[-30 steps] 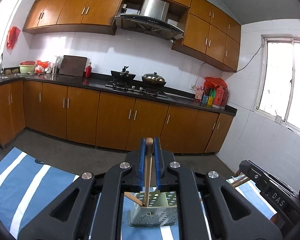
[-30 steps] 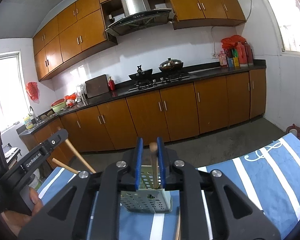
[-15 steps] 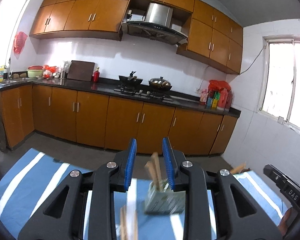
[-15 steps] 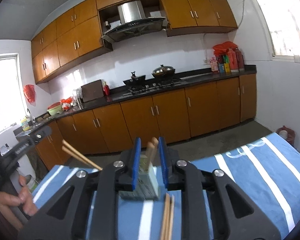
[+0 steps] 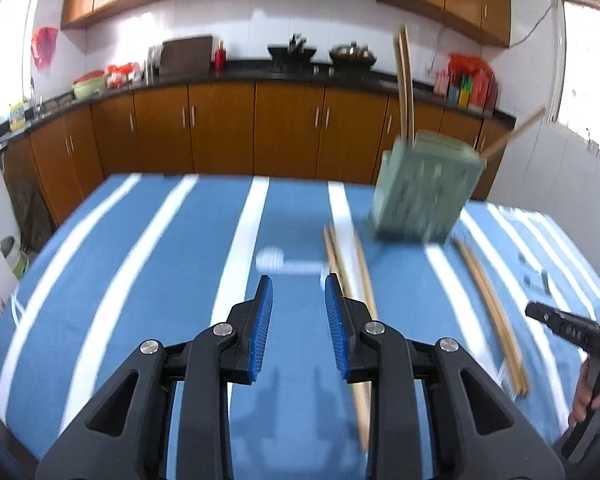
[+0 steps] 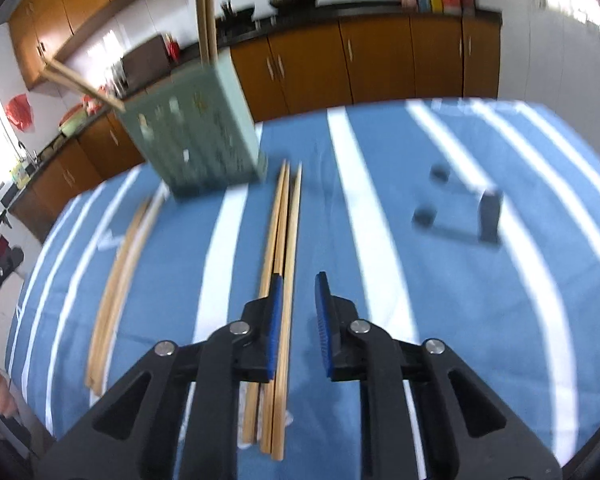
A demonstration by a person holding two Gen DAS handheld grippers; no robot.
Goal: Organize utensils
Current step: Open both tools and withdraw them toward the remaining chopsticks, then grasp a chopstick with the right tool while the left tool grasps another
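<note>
Both down from the pale green perforated utensil holder (image 5: 424,188), chopsticks now standing inside. Left gripper (image 5: 298,320) parted, empty, beside loose wooden chopsticks (image 5: 346,264) on the blue striped cloth (image 5: 140,280). Right gripper (image 6: 298,312) just narrowing, empty, next to another bundle (image 6: 278,264). Next pickups likely.

Each camera sits on a handheld gripper, looking forward and downward along its fingers, close above a blue striped tablecloth (image 5: 148,264), with kitchen cabinets (image 5: 220,128) beyond. Both views share the green utensil holder (image 5: 424,188) and the chopsticks lying on the cloth. The holder appears upper right from the left camera, upper left from the right.
</note>
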